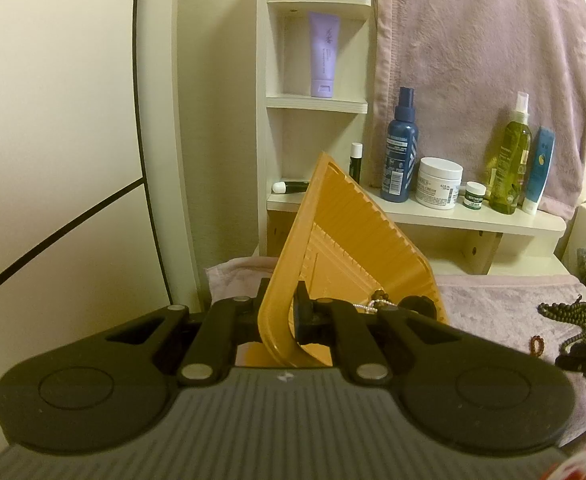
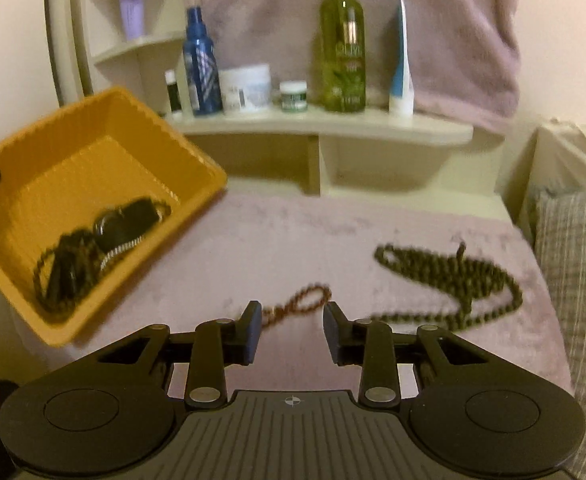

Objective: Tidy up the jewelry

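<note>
Left claw [image 1: 281,316]: jaws closed hard on the near rim of the orange tray [image 1: 349,240], which it holds tilted up off the counter [image 2: 293,232]. In the right wrist view the tray hangs at the left, open side toward the right claw. Already inside: a heap of dark beads [image 2: 63,268], a pale metal chain [image 2: 119,250] and a dark blocky piece, probably a watch or fob; blur prevents a firm call.

Right claw [image 2: 292,330]: jaws part-open, nothing between them, poised over the towel-covered counter.

Remaining on the counter:
- small reddish-brown bead bracelet [image 2: 299,304], just ahead of the right claw, roughly centred on the gap.
- long olive-green bead strand [image 2: 453,280] with a tassel, loosely looped, to the right of the bracelet and apart from it.

Handling judgement: both pieces are light, limp and strung on cord. They will drape and swing when lifted, not hold shape. Round beads are likely to roll off the pads, so close across a bunched section where several beads stack, not on a single one. For the bracelet, pinch through the loop at its near end. For the long strand, take it where the loops cross near the tassel, so less hangs loose. The plush towel may let beads sink; the pads should come down to the fabric before closing.
</note>
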### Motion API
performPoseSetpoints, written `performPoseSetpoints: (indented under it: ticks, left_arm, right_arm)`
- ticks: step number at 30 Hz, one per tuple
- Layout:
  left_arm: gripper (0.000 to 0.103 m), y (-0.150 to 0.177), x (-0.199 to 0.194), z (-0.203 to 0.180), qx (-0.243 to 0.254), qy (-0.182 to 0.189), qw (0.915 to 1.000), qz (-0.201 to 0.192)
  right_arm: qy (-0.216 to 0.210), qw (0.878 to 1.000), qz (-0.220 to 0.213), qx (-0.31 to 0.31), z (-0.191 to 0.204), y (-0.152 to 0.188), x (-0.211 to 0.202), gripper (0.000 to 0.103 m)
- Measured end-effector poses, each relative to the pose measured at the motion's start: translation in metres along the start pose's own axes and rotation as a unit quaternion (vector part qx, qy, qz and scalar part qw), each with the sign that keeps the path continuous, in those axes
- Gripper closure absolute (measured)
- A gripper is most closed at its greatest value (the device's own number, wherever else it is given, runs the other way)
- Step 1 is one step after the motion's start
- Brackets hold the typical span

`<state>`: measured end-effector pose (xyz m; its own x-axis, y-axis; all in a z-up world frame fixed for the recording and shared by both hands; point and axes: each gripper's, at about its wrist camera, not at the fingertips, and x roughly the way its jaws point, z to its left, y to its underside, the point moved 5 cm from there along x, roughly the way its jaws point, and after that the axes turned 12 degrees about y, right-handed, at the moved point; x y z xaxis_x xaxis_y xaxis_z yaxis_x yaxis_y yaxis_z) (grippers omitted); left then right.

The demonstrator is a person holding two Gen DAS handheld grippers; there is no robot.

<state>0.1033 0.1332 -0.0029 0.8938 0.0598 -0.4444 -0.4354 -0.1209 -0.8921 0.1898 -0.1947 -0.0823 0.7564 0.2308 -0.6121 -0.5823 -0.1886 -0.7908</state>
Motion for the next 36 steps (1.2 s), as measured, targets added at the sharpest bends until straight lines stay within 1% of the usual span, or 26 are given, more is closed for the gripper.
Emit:
performPoseSetpoints:
  ticks: [4, 9, 14, 21, 22, 23, 24, 26, 27, 28, 29, 32, 36]
  left_arm:
    - [0.095, -0.001, 0.000, 0.000, 0.002, 0.000, 1.0000, 0.001]
    - [0.095, -0.001, 0.000, -0.001, 0.002, -0.001, 1.0000, 0.001]
    - [0.095, -0.001, 0.000, -0.001, 0.002, -0.001, 1.0000, 0.001]
    - [0.095, -0.001, 0.001, 0.000, 0.001, -0.001, 1.0000, 0.002]
    - [0.095, -0.001, 0.001, 0.001, 0.000, -0.001, 1.0000, 0.002]
    - [0.095, -0.001, 0.001, 0.001, 0.000, -0.001, 1.0000, 0.002]
    - [0.095, -0.001, 0.001, 0.002, -0.001, -0.001, 1.0000, 0.001]
    - [0.095, 0.000, 0.002, 0.002, -0.002, -0.001, 1.0000, 0.001]
    - [0.095, 0.000, 0.002, 0.002, -0.002, -0.001, 1.0000, 0.001]
    - [0.095, 0.000, 0.002, 0.002, -0.002, -0.001, 1.0000, 0.000]
    - [0.095, 0.000, 0.002, 0.002, -0.002, -0.001, 1.0000, 0.000]
    - [0.095, 0.000, 0.002, 0.002, -0.003, -0.001, 1.0000, 0.000]
    - [0.095, 0.000, 0.002, 0.003, -0.003, -0.001, 1.0000, 0.000]
  right_arm:
    - [-0.001, 1.000, 0.010, -0.006, 0.007, 0.007, 0.006, 0.066]
    - [-0.011, 1.000, 0.019, -0.009, 0.019, 0.003, 0.019, 0.062]
    - [-0.017, 0.999, 0.032, -0.014, 0.035, 0.003, 0.032, 0.061]
    - [0.004, 1.000, 0.027, -0.011, 0.043, -0.002, 0.043, 0.062]
    - [0.006, 1.000, 0.027, -0.012, 0.043, -0.003, 0.044, 0.063]
    - [0.009, 0.999, 0.028, -0.014, 0.043, -0.002, 0.043, 0.068]
    - [0.013, 0.999, 0.028, -0.016, 0.043, -0.002, 0.042, 0.077]
    - [0.016, 0.999, 0.029, -0.016, 0.040, -0.001, 0.041, 0.088]
    - [0.015, 0.999, 0.028, -0.017, 0.039, -0.001, 0.039, 0.091]
    - [0.017, 0.999, 0.025, -0.019, 0.039, -0.001, 0.037, 0.092]
    - [0.019, 0.999, 0.020, -0.020, 0.038, -0.001, 0.035, 0.097]
    - [0.020, 0.999, 0.009, -0.028, 0.038, -0.004, 0.028, 0.097]
    - [0.017, 0.999, -0.013, -0.037, 0.038, -0.016, 0.016, 0.097]
